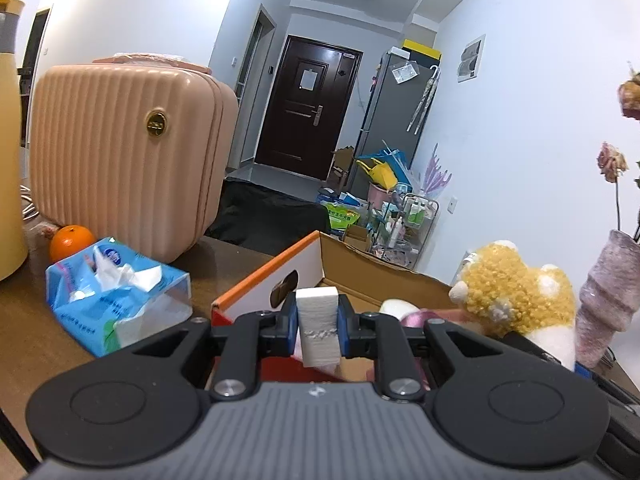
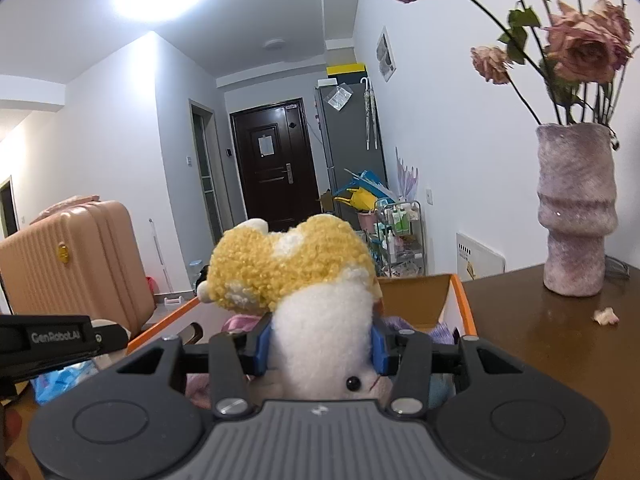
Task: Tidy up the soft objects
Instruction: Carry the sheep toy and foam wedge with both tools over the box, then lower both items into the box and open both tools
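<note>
The left gripper pinches a white foam block above the orange-edged cardboard box. The right gripper clamps a yellow-and-white curly plush toy at the box's three o'clock. A blue tissue pack lies at nine o'clock, a fuzzy mauve vase at two.

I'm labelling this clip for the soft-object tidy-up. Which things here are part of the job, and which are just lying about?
Part of the job: white sponge block, yellow-and-white plush toy, cardboard box.

Lying about: pink suitcase, tissue pack, orange, vase of dried roses.
</note>
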`<state>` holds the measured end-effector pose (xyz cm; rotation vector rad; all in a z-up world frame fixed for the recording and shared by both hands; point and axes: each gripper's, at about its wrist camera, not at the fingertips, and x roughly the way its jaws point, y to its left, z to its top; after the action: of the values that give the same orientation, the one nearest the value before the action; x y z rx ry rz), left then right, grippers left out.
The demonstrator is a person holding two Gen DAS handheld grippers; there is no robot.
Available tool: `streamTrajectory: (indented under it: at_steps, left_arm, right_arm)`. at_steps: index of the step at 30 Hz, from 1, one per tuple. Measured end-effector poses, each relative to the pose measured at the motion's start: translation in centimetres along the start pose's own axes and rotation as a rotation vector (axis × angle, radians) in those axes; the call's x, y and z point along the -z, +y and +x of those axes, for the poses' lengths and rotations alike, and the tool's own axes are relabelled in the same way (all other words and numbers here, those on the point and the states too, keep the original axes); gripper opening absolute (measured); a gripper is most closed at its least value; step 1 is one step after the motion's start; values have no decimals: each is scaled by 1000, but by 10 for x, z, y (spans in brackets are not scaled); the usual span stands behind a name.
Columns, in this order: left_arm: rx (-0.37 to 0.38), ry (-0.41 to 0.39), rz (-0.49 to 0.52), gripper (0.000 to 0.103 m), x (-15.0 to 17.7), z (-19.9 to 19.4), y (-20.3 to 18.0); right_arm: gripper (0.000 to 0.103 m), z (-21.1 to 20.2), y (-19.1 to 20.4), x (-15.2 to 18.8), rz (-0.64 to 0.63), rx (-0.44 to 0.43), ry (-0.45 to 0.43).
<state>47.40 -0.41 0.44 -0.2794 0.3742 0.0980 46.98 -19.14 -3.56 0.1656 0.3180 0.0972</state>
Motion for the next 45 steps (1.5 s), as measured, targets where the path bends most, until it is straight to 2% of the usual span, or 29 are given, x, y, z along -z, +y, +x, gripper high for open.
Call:
streamTrajectory:
  at_steps: [9, 23, 26, 28, 30, 32, 36, 37, 40, 45]
  left_arm:
    - [-5, 2, 29, 19, -10, 38, -7]
    - [12, 25, 82, 20, -9, 68, -18]
    - [23, 34, 83, 22, -10, 71, -17]
    - [34, 47, 79, 32, -9, 73, -15]
    - [42, 53, 68, 55, -11, 76, -12]
    - [35, 45, 59, 61, -12, 75, -10]
    - [23, 23, 48, 98, -14, 70, -6]
    - [10, 17, 43, 102, -14, 69, -5]
    - [-13, 1, 31, 103, -15, 65, -4]
    - [-8, 22, 18, 103, -17, 66, 1]
  right_arm:
    - [46, 40, 1, -13, -31, 0, 27]
    - [46, 58, 10, -11, -99, 0, 58]
    - [47, 62, 7, -12, -97, 7, 66]
    - [51, 64, 6, -13, -91, 8, 77]
    - [61, 65, 4, -13, -80, 8, 89]
    - [77, 64, 2, -13, -71, 17, 83]
    - [88, 62, -2, -13, -47, 16, 78]
    - [92, 61, -4, -13, -37, 14, 77]
    - [102, 58, -6, -14, -19, 9, 60]
    - [103, 54, -5, -13, -11, -12, 48]
